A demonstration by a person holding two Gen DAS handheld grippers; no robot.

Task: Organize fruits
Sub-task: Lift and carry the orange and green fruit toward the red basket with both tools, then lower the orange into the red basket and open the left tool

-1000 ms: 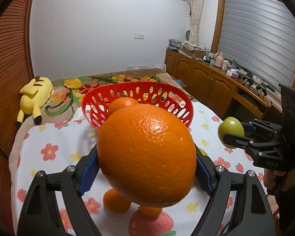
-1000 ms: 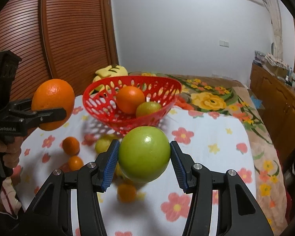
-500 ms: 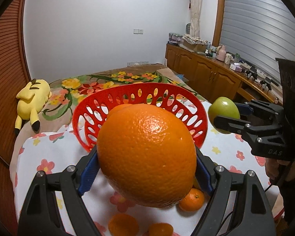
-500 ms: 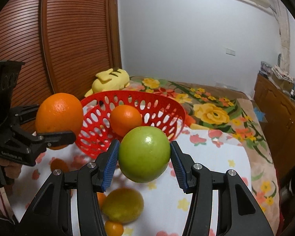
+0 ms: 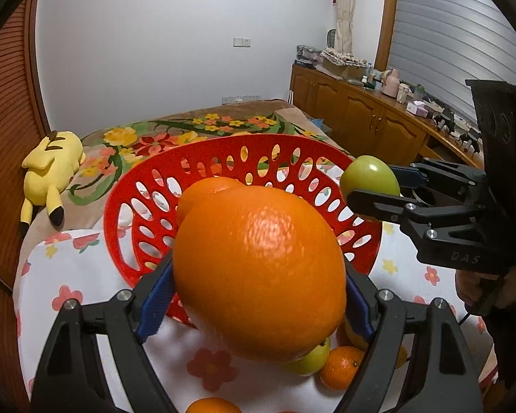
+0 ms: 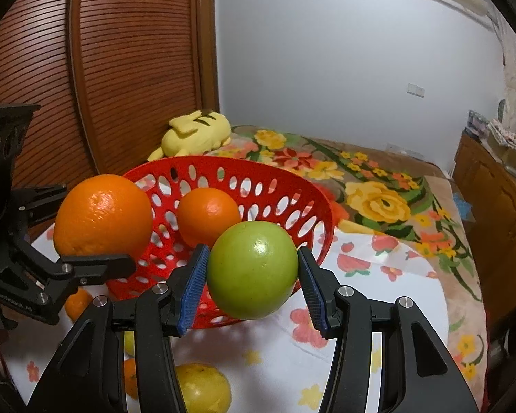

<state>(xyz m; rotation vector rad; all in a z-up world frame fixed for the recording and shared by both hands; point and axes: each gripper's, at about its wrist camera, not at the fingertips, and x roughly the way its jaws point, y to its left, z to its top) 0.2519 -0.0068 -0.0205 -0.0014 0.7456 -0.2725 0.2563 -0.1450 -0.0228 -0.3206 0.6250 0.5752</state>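
Note:
My left gripper is shut on a large orange and holds it above the near rim of the red perforated basket. My right gripper is shut on a green apple, at the basket's near right rim. An orange lies inside the basket. The large orange also shows in the right wrist view, the apple in the left wrist view. Small tangerines and a yellow-green fruit lie on the floral cloth below.
A yellow plush toy lies on the flowered bedspread behind the basket. A wooden slatted wardrobe stands at the left. Wooden cabinets with clutter on top run along the right wall.
Both grippers have moved forward with their fruit, closer to the basket. The basket looks larger in both views; the loose fruit has slid toward the bottom of the views.

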